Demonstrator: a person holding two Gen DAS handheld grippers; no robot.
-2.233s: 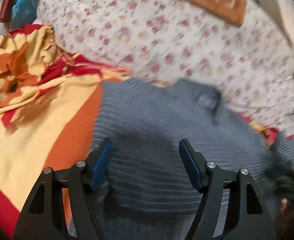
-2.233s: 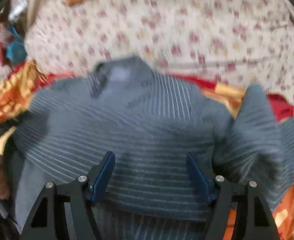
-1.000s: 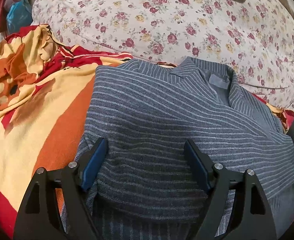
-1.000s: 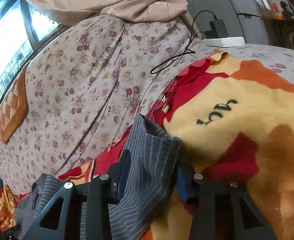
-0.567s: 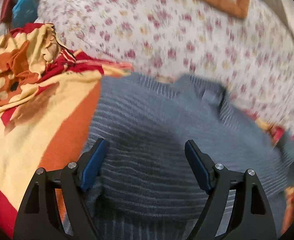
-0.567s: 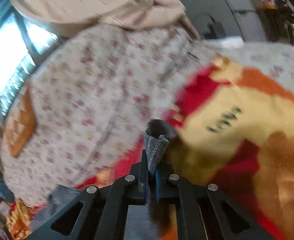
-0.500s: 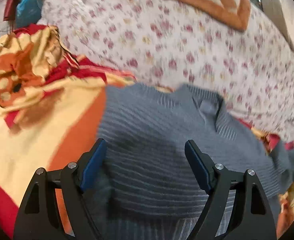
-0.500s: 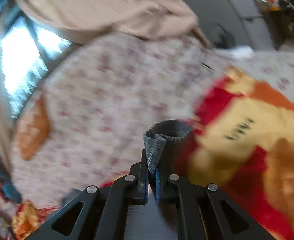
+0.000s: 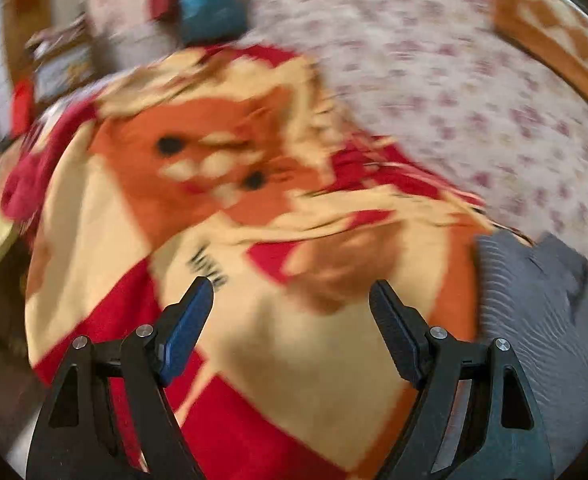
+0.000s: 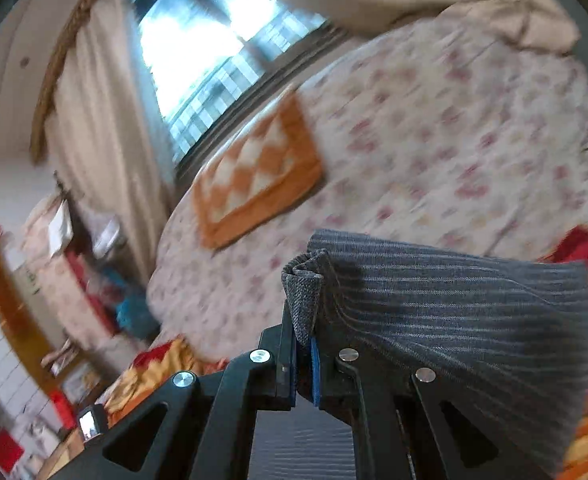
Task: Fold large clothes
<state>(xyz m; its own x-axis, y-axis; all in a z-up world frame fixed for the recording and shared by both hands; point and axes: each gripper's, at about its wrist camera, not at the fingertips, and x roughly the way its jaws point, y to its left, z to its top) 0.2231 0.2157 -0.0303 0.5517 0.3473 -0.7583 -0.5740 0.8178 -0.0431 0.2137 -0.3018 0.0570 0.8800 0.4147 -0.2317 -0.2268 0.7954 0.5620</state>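
One grey pinstriped woven jacket (image 10: 454, 312) is noted on one red, orange and cream fleece blanket (image 9: 286, 344); its bunched edge is clamped in the closed right gripper (image 10: 303, 344). The left gripper (image 9: 292, 304) is held wide apart, empty, above the blanket. One floral bedsheet (image 10: 434, 152) and one orange checked cushion (image 10: 254, 176) are observed beyond.

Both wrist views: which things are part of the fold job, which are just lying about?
Job:
- grey striped garment, a fold of it pinched in the shut right gripper
- left gripper, open and empty, over the blanket

Lying about:
- red, orange and yellow blanket under the garment
- floral bedspread
- orange checked cushion
- curtain by the window
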